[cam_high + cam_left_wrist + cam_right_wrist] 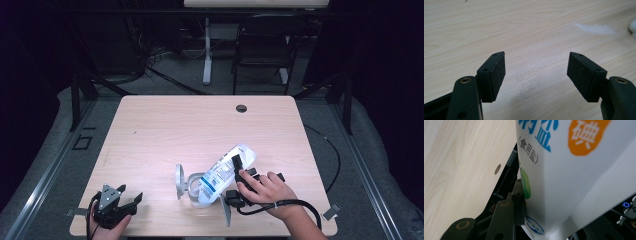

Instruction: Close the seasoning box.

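Salt bag [220,175]: white pouch with blue print, tilted over the near-middle of the counter [165,130], lower end in a clear ring stand [187,184].
Right gripper [239,176]: clamped on the salt bag's side, pad pressed against it.
Left gripper [129,200]: at the near left corner, jaws wide apart, just bare wood between them.
Beyond the counter: black chair [262,42].

white salt bag [223,171] (blue, orange print); pale wood-grain table [165,130]
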`<state>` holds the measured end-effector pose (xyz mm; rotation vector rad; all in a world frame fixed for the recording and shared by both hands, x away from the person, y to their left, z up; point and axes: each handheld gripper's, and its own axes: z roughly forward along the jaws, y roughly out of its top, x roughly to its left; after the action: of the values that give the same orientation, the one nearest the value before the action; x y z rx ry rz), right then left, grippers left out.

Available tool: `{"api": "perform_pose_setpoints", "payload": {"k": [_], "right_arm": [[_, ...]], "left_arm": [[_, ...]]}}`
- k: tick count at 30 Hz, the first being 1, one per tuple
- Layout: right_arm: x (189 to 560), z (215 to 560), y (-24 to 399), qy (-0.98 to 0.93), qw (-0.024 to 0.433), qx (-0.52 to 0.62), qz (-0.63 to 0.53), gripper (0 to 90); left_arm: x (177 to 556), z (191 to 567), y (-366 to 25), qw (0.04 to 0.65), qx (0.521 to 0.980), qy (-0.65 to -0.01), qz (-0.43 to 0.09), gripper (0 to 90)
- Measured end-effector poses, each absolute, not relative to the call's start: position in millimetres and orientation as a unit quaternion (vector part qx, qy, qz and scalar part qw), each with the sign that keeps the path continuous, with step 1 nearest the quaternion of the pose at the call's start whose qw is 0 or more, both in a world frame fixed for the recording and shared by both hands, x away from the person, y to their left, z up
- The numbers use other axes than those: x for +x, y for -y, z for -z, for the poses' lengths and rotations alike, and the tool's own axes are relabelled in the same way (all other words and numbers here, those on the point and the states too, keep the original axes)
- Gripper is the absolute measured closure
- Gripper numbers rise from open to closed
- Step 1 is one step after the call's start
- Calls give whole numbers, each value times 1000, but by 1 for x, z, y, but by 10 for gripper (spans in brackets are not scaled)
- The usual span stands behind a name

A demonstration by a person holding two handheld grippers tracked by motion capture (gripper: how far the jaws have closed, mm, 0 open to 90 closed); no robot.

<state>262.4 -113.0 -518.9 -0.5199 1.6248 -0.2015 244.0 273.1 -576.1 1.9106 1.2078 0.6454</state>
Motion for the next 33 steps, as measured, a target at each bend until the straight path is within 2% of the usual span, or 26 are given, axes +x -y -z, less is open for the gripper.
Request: {"api": "perform_pose_setpoints", "payload": {"k": [33], "right_arm": [[262,519,112,-713,653,-242,86,681]], "left_arm": [[244,576,-273,384,752,-472,-253,313]]}}
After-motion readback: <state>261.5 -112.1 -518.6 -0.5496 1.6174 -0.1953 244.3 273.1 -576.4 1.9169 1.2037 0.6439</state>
